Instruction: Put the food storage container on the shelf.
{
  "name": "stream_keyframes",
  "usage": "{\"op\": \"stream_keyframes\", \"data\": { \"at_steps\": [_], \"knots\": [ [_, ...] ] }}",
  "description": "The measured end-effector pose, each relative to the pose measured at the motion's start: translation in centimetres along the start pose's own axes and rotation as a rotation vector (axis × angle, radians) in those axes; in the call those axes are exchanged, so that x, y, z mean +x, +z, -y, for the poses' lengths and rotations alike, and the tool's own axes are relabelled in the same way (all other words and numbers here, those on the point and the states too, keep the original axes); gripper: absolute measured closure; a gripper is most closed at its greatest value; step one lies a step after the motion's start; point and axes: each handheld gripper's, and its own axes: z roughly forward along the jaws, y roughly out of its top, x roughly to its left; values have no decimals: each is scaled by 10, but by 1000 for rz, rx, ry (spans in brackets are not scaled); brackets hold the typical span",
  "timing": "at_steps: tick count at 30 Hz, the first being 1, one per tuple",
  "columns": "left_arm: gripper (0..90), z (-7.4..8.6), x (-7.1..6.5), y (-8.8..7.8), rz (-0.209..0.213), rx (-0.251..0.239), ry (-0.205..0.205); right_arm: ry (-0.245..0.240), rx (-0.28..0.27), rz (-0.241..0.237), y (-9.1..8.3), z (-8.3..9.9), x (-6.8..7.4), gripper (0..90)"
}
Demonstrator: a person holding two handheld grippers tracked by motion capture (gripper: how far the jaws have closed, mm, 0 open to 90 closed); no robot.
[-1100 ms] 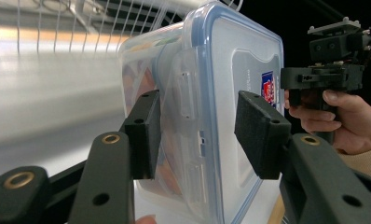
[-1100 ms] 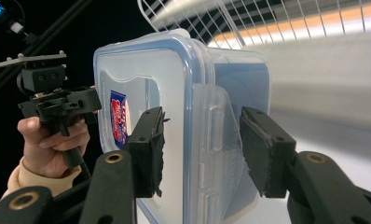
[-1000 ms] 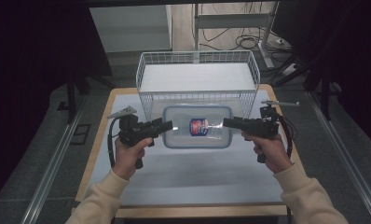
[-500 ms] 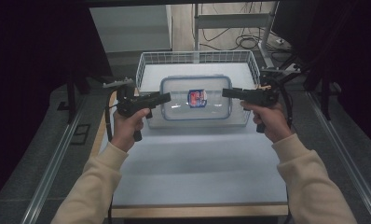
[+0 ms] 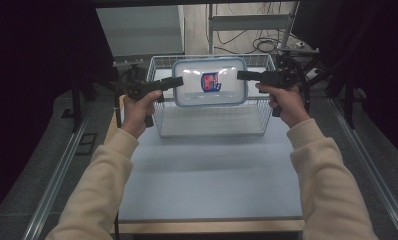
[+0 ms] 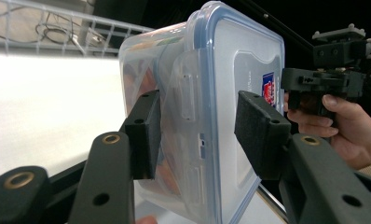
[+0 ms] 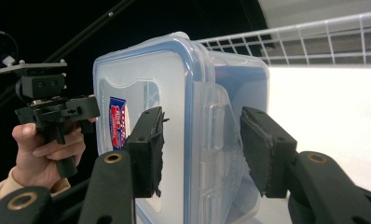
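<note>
Lab: black curtains (image 5: 32, 75), floor cables (image 5: 267, 45)

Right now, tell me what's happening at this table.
A person holds a gripper in each hand and carries a clear lidded container between them. The left gripper grips its left end and the right gripper its right end, each set of fingers straddling a lid latch. The container is tipped up on edge, its blue-rimmed lid with a red and blue sticker facing the person. It hangs in the air above the wire basket at the far end of the table.
</note>
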Motion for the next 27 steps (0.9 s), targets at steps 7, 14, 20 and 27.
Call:
{"op": "stream_keyframes", "data": {
  "at_steps": [7, 14, 20, 27],
  "knots": [
    [524, -21, 19, 14, 0, -25, -47, 32, -2, 10, 13, -17, -14, 510],
    [524, -27, 36, 27, -6, -18, -102, 63, 8, 24, 26, -27, -27, 511],
    [518, -23, 45, 37, -1, 6, -143, 93, 0, 48, 33, -29, -39, 515],
    [485, -24, 51, 45, -53, -6, -201, 144, -1, 99, 42, -29, -47, 489]
  ]
}}
